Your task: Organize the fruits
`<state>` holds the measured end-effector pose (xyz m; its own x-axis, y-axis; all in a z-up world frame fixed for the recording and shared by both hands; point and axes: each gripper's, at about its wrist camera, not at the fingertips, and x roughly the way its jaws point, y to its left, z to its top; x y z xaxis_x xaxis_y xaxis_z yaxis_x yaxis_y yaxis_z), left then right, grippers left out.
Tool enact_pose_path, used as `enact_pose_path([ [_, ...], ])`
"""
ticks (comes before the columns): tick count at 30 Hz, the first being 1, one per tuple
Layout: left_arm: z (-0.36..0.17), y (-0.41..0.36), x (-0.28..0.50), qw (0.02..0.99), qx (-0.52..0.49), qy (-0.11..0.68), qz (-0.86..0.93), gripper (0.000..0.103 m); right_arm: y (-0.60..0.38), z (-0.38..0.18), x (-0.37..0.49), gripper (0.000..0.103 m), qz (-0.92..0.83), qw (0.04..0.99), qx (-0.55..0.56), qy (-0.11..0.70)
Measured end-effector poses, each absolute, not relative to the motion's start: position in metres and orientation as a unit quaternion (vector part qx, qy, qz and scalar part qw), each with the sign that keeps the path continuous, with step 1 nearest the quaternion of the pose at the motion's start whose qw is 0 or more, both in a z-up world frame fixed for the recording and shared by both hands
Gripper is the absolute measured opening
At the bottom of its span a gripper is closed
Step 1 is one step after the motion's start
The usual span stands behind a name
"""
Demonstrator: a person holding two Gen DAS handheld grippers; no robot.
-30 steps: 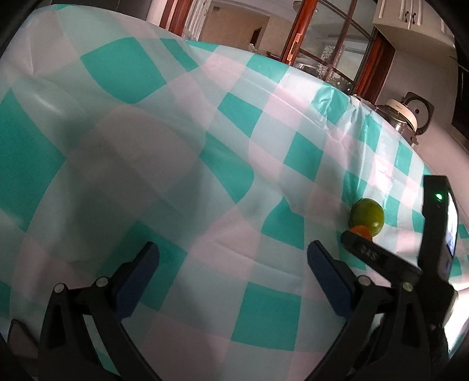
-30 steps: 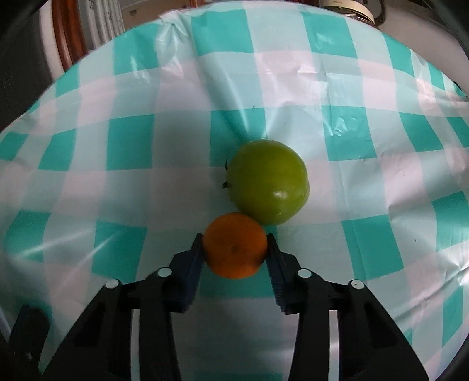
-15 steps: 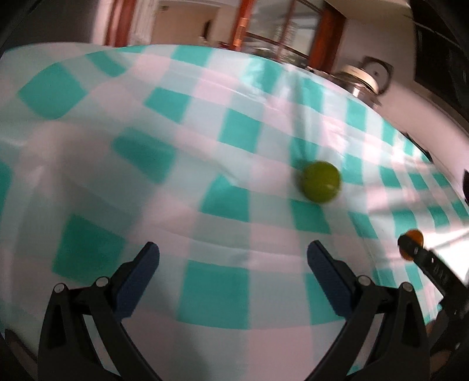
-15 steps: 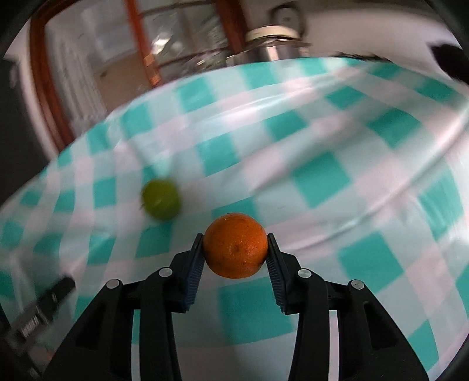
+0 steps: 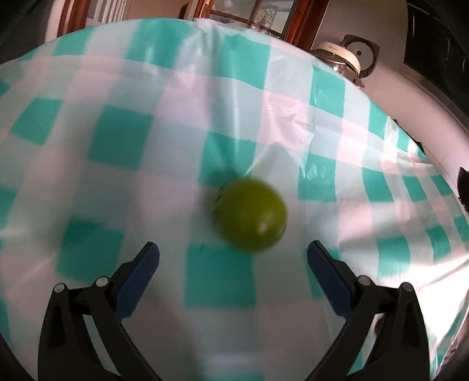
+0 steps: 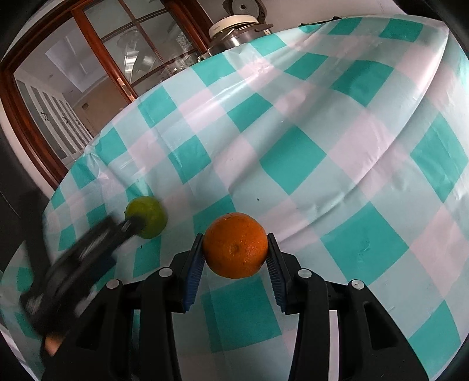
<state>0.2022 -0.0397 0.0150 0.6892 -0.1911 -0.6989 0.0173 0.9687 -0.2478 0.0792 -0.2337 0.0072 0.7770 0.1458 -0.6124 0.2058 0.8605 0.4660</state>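
A green round fruit lies on the teal-and-white checked tablecloth, just ahead of my open, empty left gripper and between its finger lines. My right gripper is shut on an orange and holds it above the cloth. In the right wrist view the green fruit lies at the left, with the blurred left gripper reaching up to it.
A cream-lidded cooker stands past the table's far edge, also in the right wrist view. Wood-framed glass doors lie behind. The cloth's right edge drops off.
My right gripper lifted the orange away from the green fruit and swung right. My left gripper moved in toward the green fruit, which now sits close between its open fingers.
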Motion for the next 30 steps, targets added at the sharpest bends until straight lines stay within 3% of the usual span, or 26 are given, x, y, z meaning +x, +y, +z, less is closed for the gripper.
enact_pose_path([
  [3,0.012,-0.052,0.224,0.909,-0.100,0.401,-0.047,0.101,-0.234,0.005,0.082,0.041,-0.014,0.902,0.271,0.336],
  [4,0.010,-0.056,0.230,0.907,-0.091,0.408,-0.040,0.092,-0.234,0.005,0.082,0.041,-0.012,0.902,0.271,0.336],
  [5,0.007,-0.060,0.233,0.905,-0.083,0.415,-0.043,0.065,-0.234,0.005,0.082,0.041,-0.011,0.902,0.271,0.336],
  [6,0.003,-0.063,0.235,0.900,-0.075,0.426,-0.050,0.059,-0.234,0.004,0.082,0.041,-0.010,0.901,0.272,0.337],
  [14,0.010,-0.050,0.191,0.911,-0.059,0.405,-0.057,0.058,-0.236,0.001,0.081,0.041,-0.004,0.901,0.284,0.329],
  [23,0.011,-0.018,0.083,0.917,-0.031,0.395,-0.047,0.058,-0.237,0.002,0.082,0.041,0.001,0.901,0.283,0.328],
  [30,0.009,0.002,0.063,0.908,-0.054,0.409,-0.071,0.058,-0.237,0.002,0.082,0.041,0.001,0.902,0.283,0.327],
])
